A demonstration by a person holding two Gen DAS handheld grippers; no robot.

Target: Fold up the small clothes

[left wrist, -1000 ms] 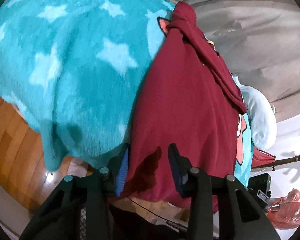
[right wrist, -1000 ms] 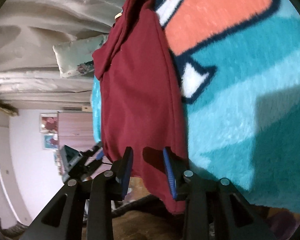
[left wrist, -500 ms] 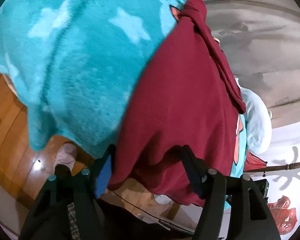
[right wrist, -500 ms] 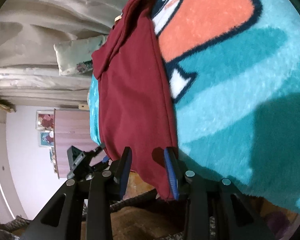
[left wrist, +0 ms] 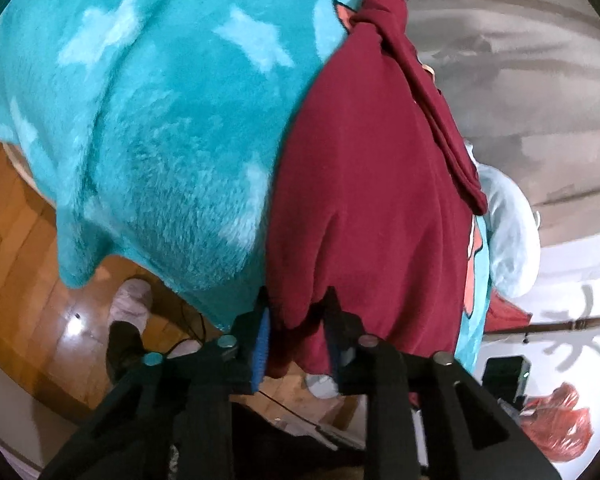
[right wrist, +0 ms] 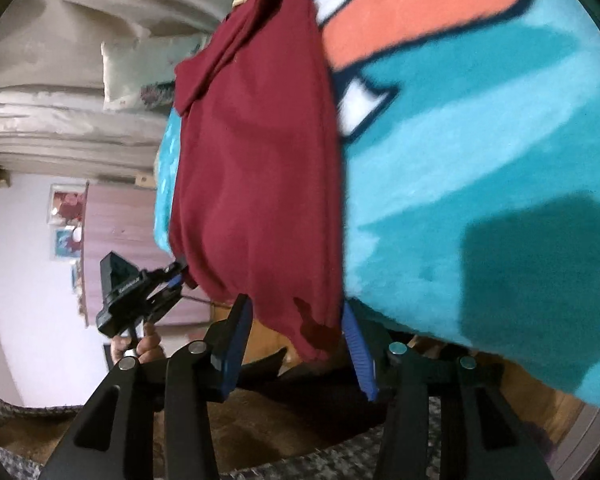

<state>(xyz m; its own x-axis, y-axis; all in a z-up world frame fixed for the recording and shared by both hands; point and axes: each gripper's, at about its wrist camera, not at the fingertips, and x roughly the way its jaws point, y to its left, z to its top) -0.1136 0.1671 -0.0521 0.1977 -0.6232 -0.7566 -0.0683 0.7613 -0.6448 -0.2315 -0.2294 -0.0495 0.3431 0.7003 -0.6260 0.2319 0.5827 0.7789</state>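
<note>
Left gripper (left wrist: 296, 320) aimed along bed edge, fingers partly apart, straddling hem of maroon garment (left wrist: 372, 200); cloth between pads, firm pinch not confirmable. Right gripper (right wrist: 300, 328) at opposite hem corner, jaws wide, fabric hanging loose in the gap. Garment: soft knit, matte, spread flat with gentle ripples, bunched at far end, lying on teal blanket (left wrist: 160, 120). Blanket fluffy, pale star print; orange-and-white cartoon patch in right view. Glossy wood floor (left wrist: 20, 264) below.
</note>
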